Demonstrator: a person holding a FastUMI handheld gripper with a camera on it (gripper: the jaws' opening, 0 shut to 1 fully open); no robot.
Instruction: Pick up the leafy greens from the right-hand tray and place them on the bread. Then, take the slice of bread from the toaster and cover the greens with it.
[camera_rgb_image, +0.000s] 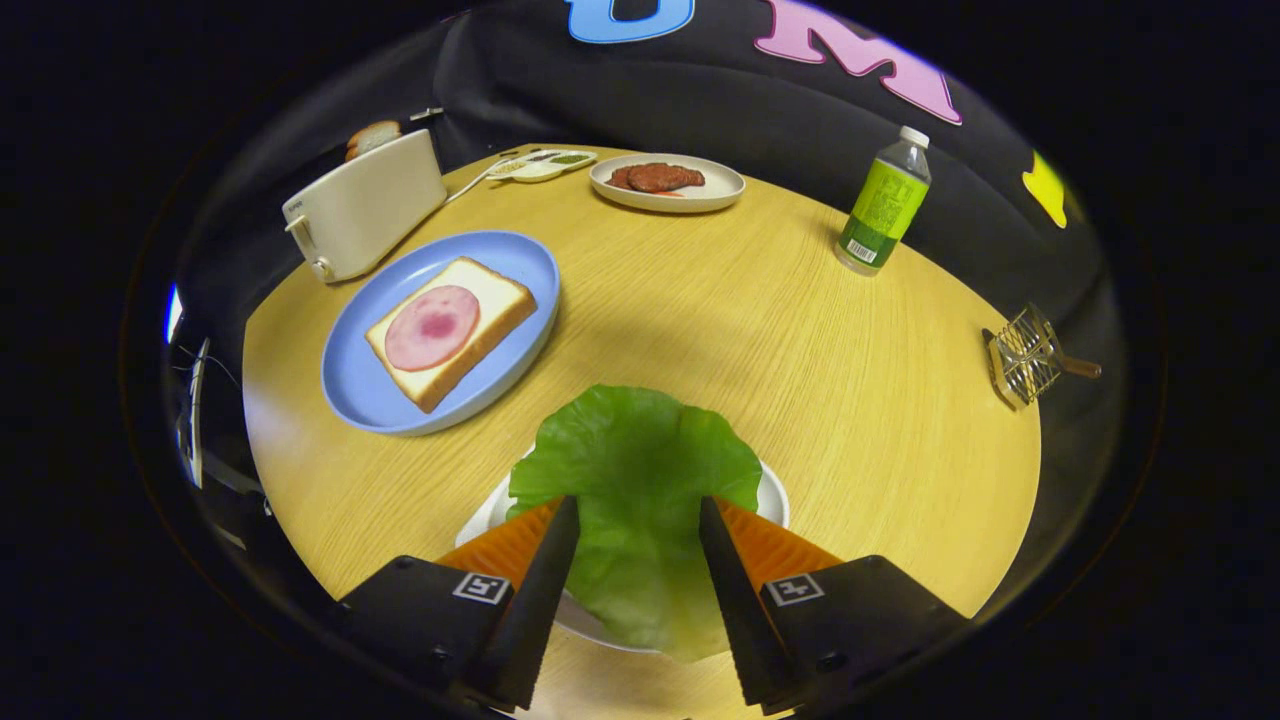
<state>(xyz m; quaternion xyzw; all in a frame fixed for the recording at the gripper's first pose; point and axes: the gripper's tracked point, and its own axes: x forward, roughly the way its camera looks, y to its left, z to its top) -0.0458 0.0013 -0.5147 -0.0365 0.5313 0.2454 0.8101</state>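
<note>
The jaws stand spread, the lettuce leaf (640, 470) between them on its white plate (772, 497), not pinched. Nothing is done yet: the ham-topped bread (452, 330) lies bare on the blue plate (372, 395) (second slice (372, 136) in the toaster (362, 208)).

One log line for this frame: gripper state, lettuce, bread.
gripper open, straddling lettuce | lettuce on white dish | bread with ham on blue plate | toaster loaded

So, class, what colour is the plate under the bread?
Light blue plate, clearest in the gripper view.
</note>
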